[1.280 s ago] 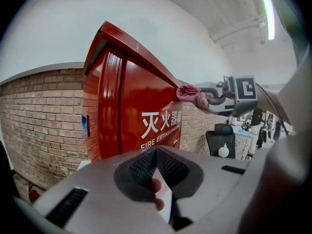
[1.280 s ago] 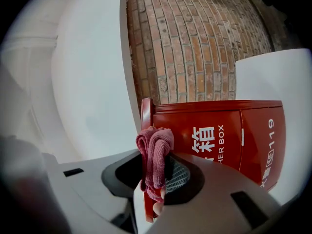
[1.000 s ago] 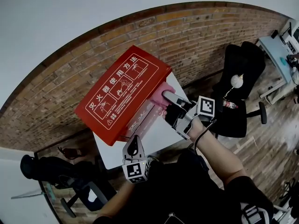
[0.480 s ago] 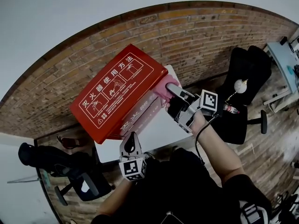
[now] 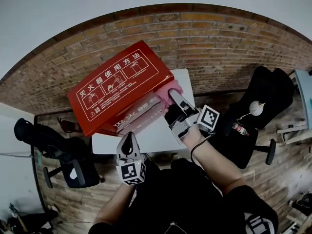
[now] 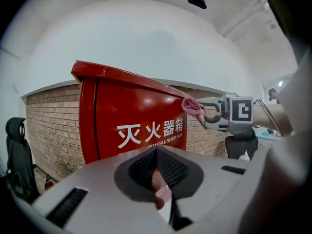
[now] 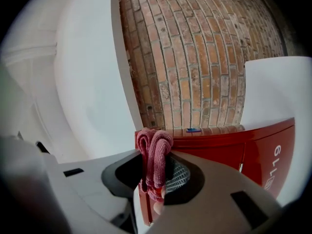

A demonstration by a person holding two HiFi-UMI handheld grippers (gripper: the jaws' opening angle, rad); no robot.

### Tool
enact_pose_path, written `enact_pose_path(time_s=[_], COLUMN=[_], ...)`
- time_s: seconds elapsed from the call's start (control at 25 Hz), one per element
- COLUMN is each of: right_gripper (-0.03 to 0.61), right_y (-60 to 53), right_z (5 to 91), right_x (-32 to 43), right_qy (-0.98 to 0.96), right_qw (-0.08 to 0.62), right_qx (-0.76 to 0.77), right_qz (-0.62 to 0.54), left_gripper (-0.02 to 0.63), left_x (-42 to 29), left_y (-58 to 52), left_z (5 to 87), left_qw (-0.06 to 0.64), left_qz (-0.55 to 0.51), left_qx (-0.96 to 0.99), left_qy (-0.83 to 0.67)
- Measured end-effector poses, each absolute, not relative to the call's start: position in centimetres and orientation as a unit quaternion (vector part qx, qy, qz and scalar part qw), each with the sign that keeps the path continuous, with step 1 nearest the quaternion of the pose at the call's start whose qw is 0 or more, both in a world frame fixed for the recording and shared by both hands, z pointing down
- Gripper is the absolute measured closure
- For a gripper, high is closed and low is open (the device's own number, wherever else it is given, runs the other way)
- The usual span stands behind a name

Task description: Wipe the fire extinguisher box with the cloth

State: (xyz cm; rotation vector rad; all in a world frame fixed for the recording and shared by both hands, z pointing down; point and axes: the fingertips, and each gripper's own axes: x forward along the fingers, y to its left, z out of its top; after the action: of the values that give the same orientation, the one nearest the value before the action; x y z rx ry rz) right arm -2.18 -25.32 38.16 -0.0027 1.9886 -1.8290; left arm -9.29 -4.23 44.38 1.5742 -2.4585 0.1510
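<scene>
Head view. One red fire extinguisher box [image 5: 117, 89] stood on one white table [image 5: 161, 135], ahead of both my grippers. My right gripper [image 5: 174, 97] held one pink cloth [image 5: 174, 87] at its tip, against the box's right end. My left gripper [image 5: 127, 141] hung nearer to me, short of the box and touching nothing.

Left gripper view. My left jaws met with nothing between them. Beyond them rose the box's lettered front, and the cloth lay at its upper right corner.

Right gripper view. My right jaws were clamped on the cloth, which stood up between them in two folded loops. The box's top edge lay just past it.

Handling, as I judged it: the cloth was soft and limp, best pinched through its bunched middle so that a pad stuck out. The box looked stiff, glossy and heavy enough to sit firm under a wipe.
</scene>
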Motion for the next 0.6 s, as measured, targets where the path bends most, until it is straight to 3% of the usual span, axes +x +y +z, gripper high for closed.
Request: enact_pose_path(time_s=[0.6], right_gripper=[0.476], right_y=[-25.8], right_z=[42.4], right_x=[-2.3], right_qy=[0.747], right_qw=[0.21], right_qx=[-0.011], right_qz=[-0.631], left_gripper=[0.586], left_x=[-6.8], left_y=[-1.2], left_z=[44.2], left_qw=[0.096], left_qz=[0.052], left_qx=[0.461], left_qy=[-0.881])
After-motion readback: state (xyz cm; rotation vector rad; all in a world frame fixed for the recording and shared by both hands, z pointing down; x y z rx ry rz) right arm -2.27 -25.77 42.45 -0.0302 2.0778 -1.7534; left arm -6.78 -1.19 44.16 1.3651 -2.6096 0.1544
